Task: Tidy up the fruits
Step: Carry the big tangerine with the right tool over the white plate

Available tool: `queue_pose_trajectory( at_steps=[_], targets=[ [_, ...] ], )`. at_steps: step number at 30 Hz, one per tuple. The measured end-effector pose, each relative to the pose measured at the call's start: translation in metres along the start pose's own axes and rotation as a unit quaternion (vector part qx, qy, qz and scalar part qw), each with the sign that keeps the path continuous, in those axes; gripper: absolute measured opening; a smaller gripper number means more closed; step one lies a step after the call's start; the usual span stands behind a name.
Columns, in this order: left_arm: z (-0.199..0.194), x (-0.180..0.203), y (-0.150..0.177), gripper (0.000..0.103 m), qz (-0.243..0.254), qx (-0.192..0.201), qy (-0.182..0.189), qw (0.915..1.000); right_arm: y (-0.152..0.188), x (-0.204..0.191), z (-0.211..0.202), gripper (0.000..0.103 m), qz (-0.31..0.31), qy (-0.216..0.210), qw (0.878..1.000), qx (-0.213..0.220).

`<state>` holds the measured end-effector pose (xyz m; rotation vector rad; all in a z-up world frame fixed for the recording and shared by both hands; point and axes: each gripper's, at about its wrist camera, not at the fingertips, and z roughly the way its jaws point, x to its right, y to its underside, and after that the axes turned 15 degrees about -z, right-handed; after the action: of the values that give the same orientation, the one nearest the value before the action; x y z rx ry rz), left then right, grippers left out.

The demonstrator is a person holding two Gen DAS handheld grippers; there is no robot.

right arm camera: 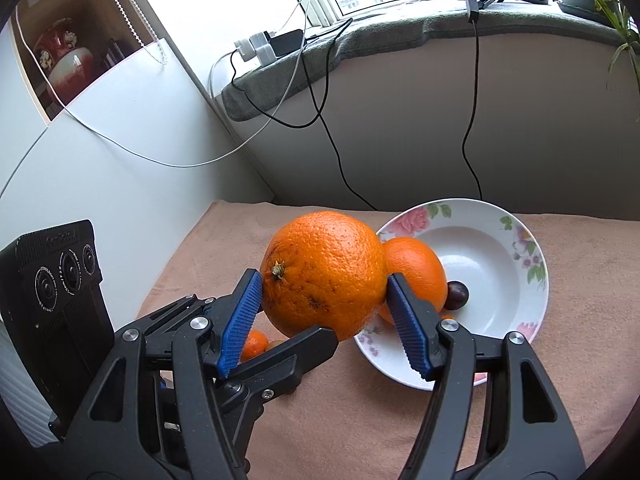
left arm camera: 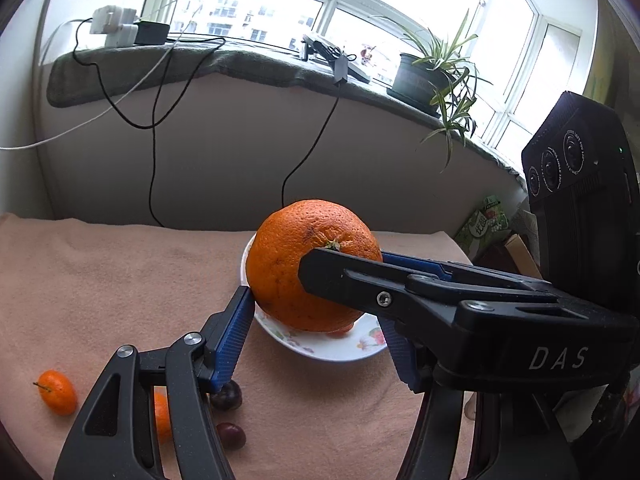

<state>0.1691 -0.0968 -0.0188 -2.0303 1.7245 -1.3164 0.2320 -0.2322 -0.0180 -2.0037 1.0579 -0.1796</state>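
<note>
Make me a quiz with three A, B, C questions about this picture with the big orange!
1. Where does the potted plant stand?
A on the windowsill
B on the cloth
C on the floor

2. What colour are the gripper pads?
A red
B blue
C green

3. What is happening to the big orange?
A it lies on the cloth
B it is cut in half
C both grippers hold it up

Answers:
1 A: the pot sits on the sill under the window.
2 B: the ribbed pads are blue.
3 C: the left gripper and right gripper both clamp it above the cloth.
</note>
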Motion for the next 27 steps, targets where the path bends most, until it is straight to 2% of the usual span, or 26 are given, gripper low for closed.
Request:
queue_pose_trajectory(
  at_steps=[11, 27],
  targets=[
    [0.042, 0.034, -0.003, 0.063, 0.016, -0.028, 0.011, 0.9994, 0.011, 0.049, -0.017, 0.067, 0.032, 0.022, 0.999, 0.001],
    [0.095, 0.072, -0.005, 0.063, 0.054, -0.060, -0.004, 0.9967, 0.024, 0.112, -0.026, 0.067, 0.085, 0.030, 0.996, 0.006]
  ],
)
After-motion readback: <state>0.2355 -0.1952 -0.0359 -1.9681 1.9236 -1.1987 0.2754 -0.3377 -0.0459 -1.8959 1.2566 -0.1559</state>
